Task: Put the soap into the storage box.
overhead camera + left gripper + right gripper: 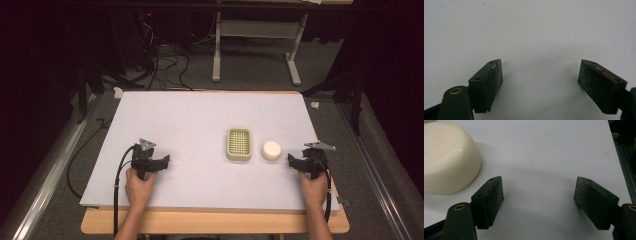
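Note:
A round white soap bar lies on the pale mat, just right of a pale green soap dish with a grid insert. My right gripper rests on the mat to the right of the soap, jaws pointing left toward it. In the right gripper view the soap sits ahead and left of the gripper, whose jaws stand open with bare mat between them. My left gripper lies at the mat's left front. In its own view it is open over bare mat.
The mat covers a wooden table whose front edge shows below it. Metal rails run along both sides. Cables and a desk frame's legs are on the floor beyond the far edge.

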A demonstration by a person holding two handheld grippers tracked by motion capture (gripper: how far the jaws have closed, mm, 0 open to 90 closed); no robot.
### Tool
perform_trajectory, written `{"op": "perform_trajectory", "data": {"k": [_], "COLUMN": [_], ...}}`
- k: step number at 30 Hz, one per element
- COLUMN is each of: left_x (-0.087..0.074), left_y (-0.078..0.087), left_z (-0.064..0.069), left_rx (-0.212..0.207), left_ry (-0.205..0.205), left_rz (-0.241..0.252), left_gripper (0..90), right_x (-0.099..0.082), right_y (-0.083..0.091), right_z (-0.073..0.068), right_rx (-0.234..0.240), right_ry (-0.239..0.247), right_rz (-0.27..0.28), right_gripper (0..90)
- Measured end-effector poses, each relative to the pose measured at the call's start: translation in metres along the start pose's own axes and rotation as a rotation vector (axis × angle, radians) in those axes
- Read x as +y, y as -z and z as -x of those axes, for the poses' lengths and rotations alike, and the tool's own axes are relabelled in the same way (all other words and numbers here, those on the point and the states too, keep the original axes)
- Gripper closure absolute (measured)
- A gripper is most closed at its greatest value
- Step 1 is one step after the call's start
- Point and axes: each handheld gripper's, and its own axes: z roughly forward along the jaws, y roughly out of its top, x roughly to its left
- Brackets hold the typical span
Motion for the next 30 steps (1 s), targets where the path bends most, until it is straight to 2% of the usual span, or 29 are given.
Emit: {"op": "perform_trajectory", "data": {"k": [24,30], "left_x": [0.0002,0.0003], "left_y": [-0.0003,-0.0001], "left_z": [-0.0008,-0.0009], "left_rx": [-0.005,-0.006], "left_ry": [0.005,0.004], "left_rz": [-0.001,-0.002], "left_gripper": [20.1,20.1], "right_x": [0.0013,0.0017], "right_y": [-0.0004,-0.0007], "right_z": [0.0011,0.0002], "right_rx": [0.006,0.021], "right_ry": [-0.005,0.009], "right_rz": [-0.010,-0.017], "right_gripper": [24.0,18.3]}}
